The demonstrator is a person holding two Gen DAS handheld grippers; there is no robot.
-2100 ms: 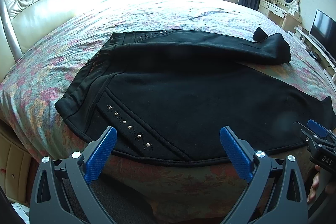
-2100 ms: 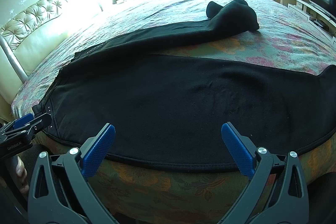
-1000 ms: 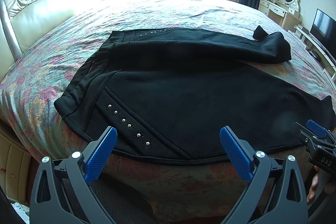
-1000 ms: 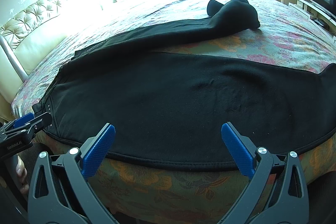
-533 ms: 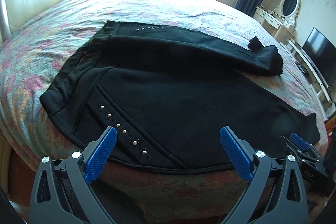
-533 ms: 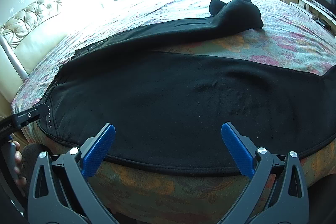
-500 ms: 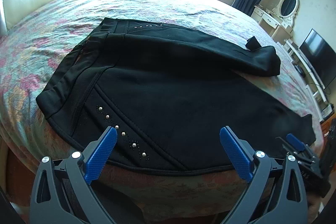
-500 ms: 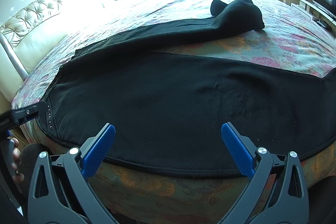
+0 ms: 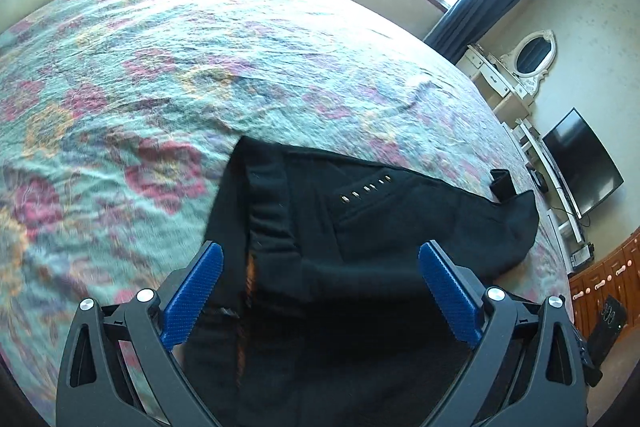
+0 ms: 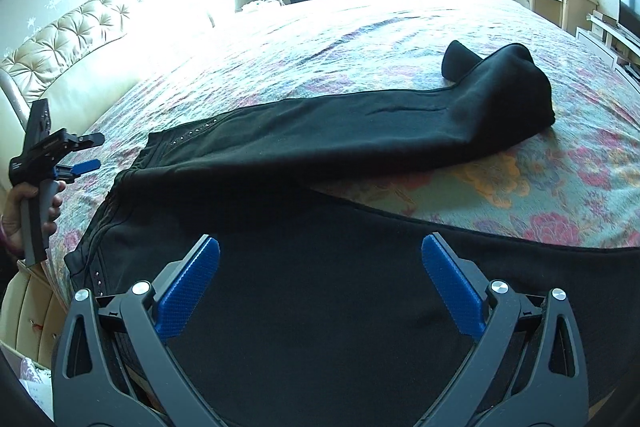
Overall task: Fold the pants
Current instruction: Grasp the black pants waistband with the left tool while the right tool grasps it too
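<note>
While both cameras face the same bed (image 10: 360, 27), each covers a different part of the black pants (image 10: 320, 155). My left wrist view looks down on the waistband end (image 9: 264, 203): a ribbed elastic band, a seam line, and a short diagonal row of small metal studs (image 9: 366, 189) on the matte knit cloth. My right wrist view does not show that detail closely; instead it gives the full layout. One leg (image 10: 360, 139) runs across the bedspread toward the far side and ends in a bunched, rounded heap with an upturned cuff (image 10: 460, 61). The other leg (image 10: 360, 287) lies broad and flat along the near edge of the bed, directly under my right gripper (image 10: 320, 285).

My right gripper is spread wide, blue ribbed pads (image 10: 190, 283) well apart, nothing between them. My left gripper (image 9: 320, 287) is likewise spread apart, above the waistband, holding no cloth. Only the right wrist view shows the left gripper from outside (image 10: 56, 155): a hand (image 10: 16, 211) grips its grey handle near the bed's left edge.

The bedspread (image 9: 160, 67) is a wrinkled floral fabric in teal, pink and yellow. A tufted, glossy cream headboard (image 10: 72, 39) appears only in the right wrist view; a dark flat screen (image 9: 580, 167) shows most fully in the left.
</note>
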